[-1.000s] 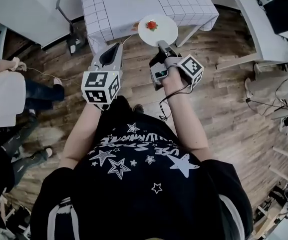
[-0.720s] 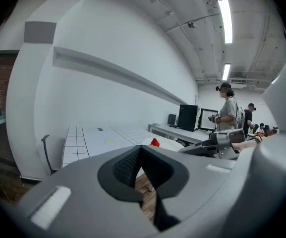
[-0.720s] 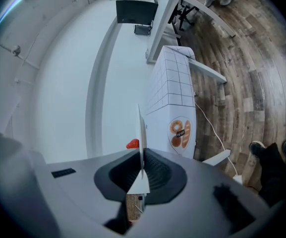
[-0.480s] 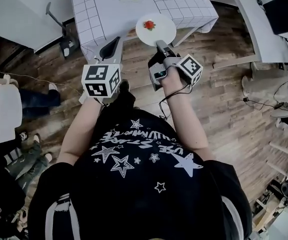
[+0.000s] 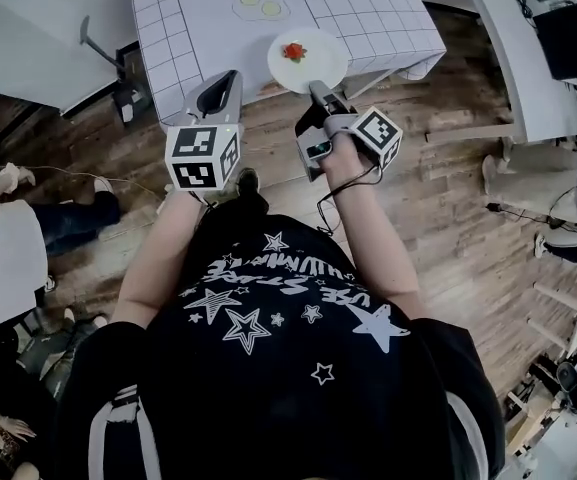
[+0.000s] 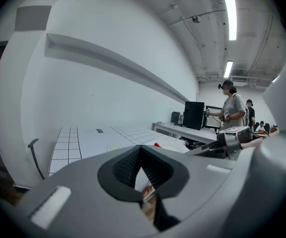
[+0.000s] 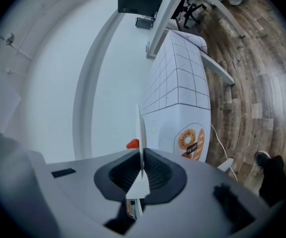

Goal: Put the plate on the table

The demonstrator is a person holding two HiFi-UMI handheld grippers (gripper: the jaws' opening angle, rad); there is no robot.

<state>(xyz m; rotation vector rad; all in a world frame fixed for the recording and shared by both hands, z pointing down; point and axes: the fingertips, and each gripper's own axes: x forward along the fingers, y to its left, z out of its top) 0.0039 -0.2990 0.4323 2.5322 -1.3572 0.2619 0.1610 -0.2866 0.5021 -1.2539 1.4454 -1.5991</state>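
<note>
A white round plate (image 5: 313, 66) with a small red piece of food (image 5: 294, 51) on it hangs level over the near edge of the table (image 5: 188, 18), which has a white grid cloth. My right gripper (image 5: 318, 90) is shut on the plate's near rim. In the right gripper view the plate (image 7: 141, 128) runs edge-on between the pads, the red piece (image 7: 132, 144) beside it. My left gripper (image 5: 220, 88) hovers to the plate's left at the table's front edge. It is shut and holds nothing, with its pads meeting at the tips (image 6: 141, 150).
A clear dish with two pale yellow slices (image 5: 261, 5) lies further back on the table. A black stand (image 5: 118, 93) is left of the table. People stand on the wooden floor at the left (image 5: 28, 218). A desk with a monitor (image 5: 573, 38) is at the right.
The table has come nearer as the person stepped forward. The plate, earlier over the floor in front of the table, now hangs over the tabletop's edge. Both grippers moved forward with it.
</note>
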